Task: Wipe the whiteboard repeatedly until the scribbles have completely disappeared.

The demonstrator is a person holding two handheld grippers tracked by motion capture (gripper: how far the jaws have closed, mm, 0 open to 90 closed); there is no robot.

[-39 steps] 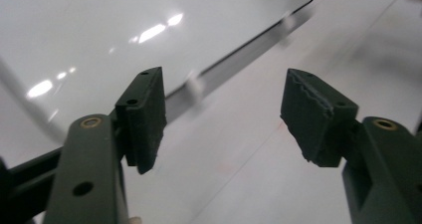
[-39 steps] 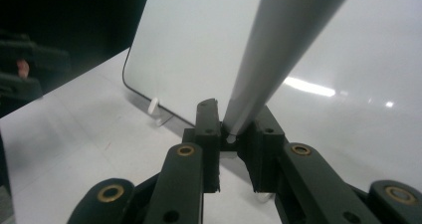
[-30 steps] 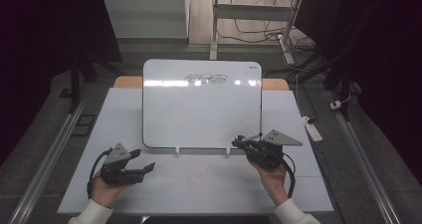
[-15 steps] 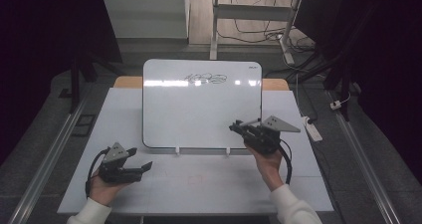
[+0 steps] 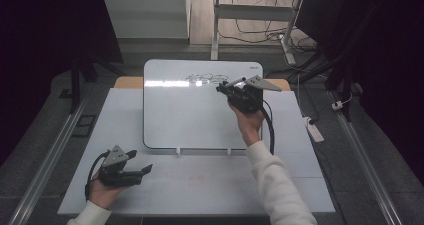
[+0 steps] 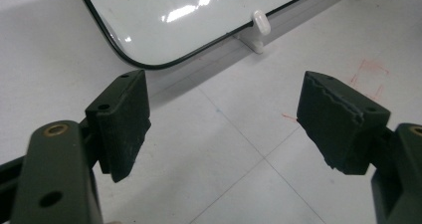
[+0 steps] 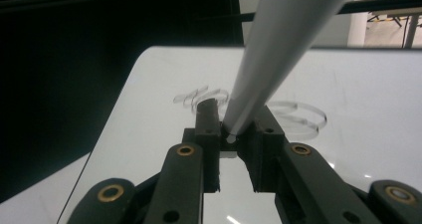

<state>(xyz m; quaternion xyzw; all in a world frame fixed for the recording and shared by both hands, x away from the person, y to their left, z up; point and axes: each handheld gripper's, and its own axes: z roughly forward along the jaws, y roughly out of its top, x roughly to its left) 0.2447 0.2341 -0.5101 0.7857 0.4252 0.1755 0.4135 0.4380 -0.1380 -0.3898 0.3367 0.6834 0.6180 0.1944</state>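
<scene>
While the right hand-held gripper [image 5: 223, 89] hovered clenched on a pale slim tool [image 7: 278, 50], the writing [image 5: 205, 78] on the whiteboard [image 5: 200, 120] lay just ahead of its tip, toward the board's top edge. That scrawl ran lengthwise across the board, too faint to read. Well apart, the left hand-held gripper [image 5: 142, 171] rested released on the worktop [image 5: 210, 185].

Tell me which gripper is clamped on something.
The right gripper, up by the whiteboard's scribble, pinches a white marker-like stick. The left gripper rests open, empty.
</scene>
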